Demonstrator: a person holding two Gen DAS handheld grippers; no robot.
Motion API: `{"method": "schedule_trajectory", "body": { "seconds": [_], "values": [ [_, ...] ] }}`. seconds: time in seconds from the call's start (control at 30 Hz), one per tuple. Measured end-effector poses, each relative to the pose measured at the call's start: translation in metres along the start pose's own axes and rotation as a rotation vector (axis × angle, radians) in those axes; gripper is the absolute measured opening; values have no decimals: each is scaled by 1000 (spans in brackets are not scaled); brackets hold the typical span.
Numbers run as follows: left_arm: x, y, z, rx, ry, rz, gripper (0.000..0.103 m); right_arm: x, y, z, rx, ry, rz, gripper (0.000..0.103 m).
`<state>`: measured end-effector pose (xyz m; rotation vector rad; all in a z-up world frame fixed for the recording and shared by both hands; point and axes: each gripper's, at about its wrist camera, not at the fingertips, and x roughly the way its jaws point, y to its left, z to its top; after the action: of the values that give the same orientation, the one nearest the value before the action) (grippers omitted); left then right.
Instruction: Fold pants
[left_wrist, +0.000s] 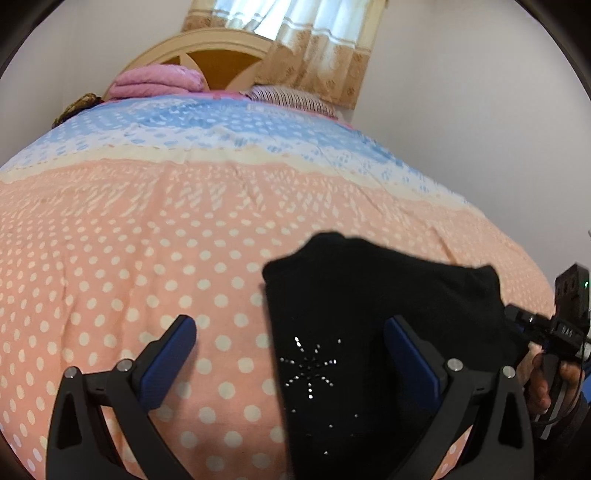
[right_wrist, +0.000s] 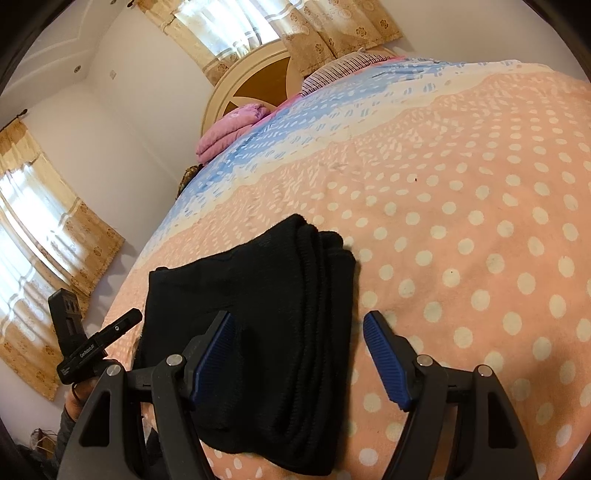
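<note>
Black pants (left_wrist: 351, 295) lie folded into a thick bundle on the peach polka-dot bedspread (left_wrist: 147, 240), with a sparkly star of studs (left_wrist: 310, 369) on top. My left gripper (left_wrist: 290, 325) is open and low over the bundle's left edge: one blue pad is over the bedspread, the other over the cloth. In the right wrist view the pants (right_wrist: 277, 314) show stacked fold edges on their right side. My right gripper (right_wrist: 298, 317) is open and straddles that side, with its pads apart from the cloth.
A folded pink blanket (left_wrist: 155, 79) and a striped pillow (left_wrist: 291, 98) lie by the round headboard (left_wrist: 207, 48) at the far end. The bedspread (right_wrist: 480, 221) stretches right of the pants. A person's hand (right_wrist: 79, 391) holds the other tool. Curtained windows (right_wrist: 37, 229) are on the left.
</note>
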<state>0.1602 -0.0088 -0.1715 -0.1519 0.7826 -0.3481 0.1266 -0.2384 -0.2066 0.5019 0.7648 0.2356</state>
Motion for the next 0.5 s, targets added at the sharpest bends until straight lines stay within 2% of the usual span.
{"method": "schedule_trajectory", "body": {
  "seconds": [0.1,0.17,0.4,0.47,0.5],
  "values": [
    [10,2,-5,-19,29,-24,103,-3,-2,2,18,-8,12,72],
    [11,4,-6,-24,19,-33,103,-3,-5,3,33,-5,21,72],
    [19,5,1,-35,41,-47,103,3,3,2,0,6,-15,71],
    [20,5,2,-36,46,-57,103,5,5,0,-7,13,-2,60],
    [20,4,4,-31,47,-66,103,6,6,-1,-6,17,1,59]
  ]
}}
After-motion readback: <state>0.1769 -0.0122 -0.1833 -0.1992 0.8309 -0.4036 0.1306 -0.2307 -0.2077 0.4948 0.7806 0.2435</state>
